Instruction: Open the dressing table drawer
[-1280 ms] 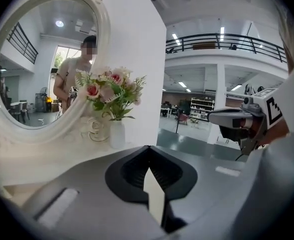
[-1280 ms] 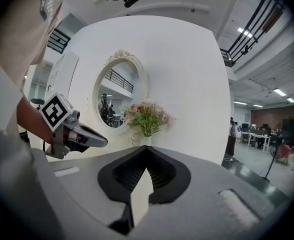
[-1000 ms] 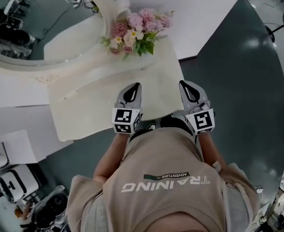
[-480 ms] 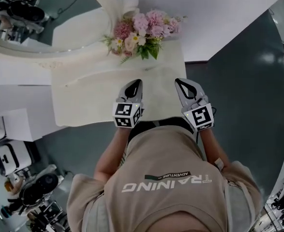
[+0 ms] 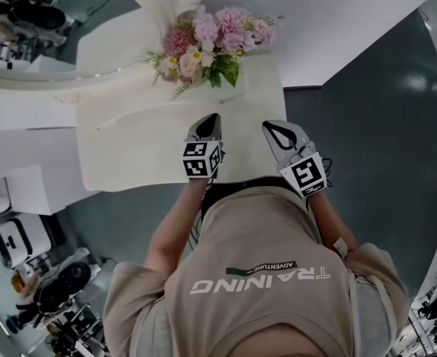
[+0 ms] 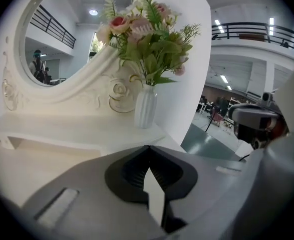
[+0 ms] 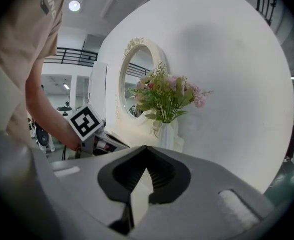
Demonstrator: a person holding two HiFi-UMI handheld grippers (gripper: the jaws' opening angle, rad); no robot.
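Desk [image 5: 129,151] carries flowers [image 5: 207,43] beside the mirror [image 5: 54,28]. Left gripper [image 5: 213,119] and right gripper [image 5: 272,128] hover above its front edge, both jaws pressed together, empty.

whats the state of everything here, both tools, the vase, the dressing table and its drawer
left tool: shut, nothing between its jaws
right tool: shut, nothing between its jaws
vase: upright at the back of the table top, holding flowers
dressing table: its drawer front shows in no view, so open or closed cannot be told
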